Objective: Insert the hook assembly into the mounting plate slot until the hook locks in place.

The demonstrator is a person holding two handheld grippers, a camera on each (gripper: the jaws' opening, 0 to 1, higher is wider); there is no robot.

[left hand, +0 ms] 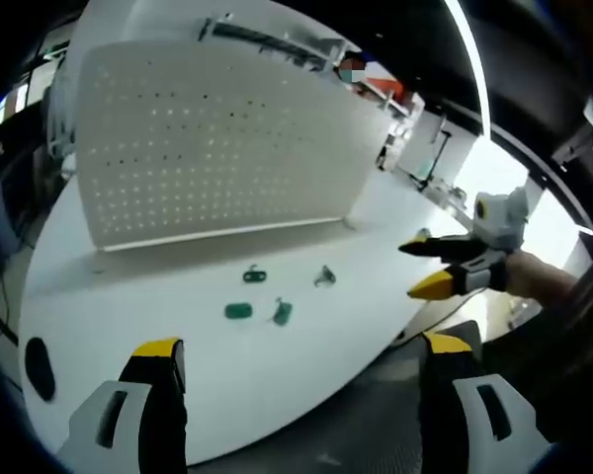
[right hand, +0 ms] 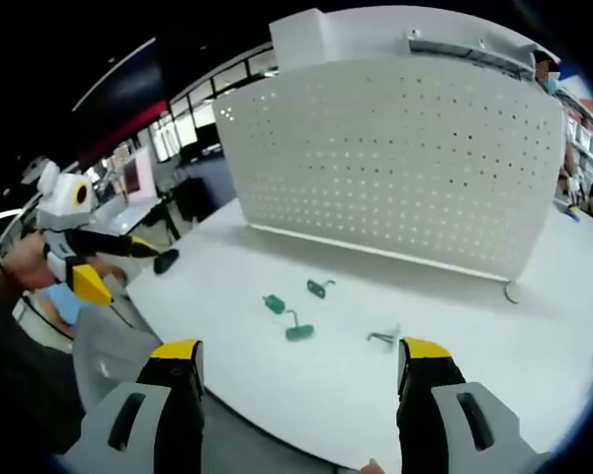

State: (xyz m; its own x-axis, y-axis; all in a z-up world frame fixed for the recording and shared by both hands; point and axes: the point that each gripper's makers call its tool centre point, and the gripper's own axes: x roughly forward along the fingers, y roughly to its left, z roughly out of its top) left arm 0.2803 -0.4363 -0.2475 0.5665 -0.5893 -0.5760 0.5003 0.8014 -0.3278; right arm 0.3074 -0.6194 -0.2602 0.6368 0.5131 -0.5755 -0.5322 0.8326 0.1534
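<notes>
Hooks (left hand: 239,311) in green lie loose on the white desk (left hand: 128,296), a small cluster out in the open between the desk's near edge and the pegboard (left hand: 208,138). Nearest the camera in the left gripper view, the left claw (left hand: 301,360) stands with its yellow-tipped jaws wide apart, holding nothing, just over the desk's curved rim. In the right gripper view the right claw (right hand: 298,360) is likewise spread and empty above the near edge, with the green hooks (right hand: 298,332) just beyond it and a pale metal hook (right hand: 381,339) lying a little to their right. A dark oval patch (left hand: 38,367) marks the desk at the left of the left gripper view. The right claw (left hand: 430,267) also reaches in from the right of that view, held in a hand (left hand: 539,276); the left claw (right hand: 114,265) appears at the left of the right gripper view. Farther back, the white pegboard (right hand: 395,158) stands upright across the desk, dotted with rows of holes. Behind it the room holds white benches (left hand: 425,148), dark ceiling and a long light strip (left hand: 469,59).
</notes>
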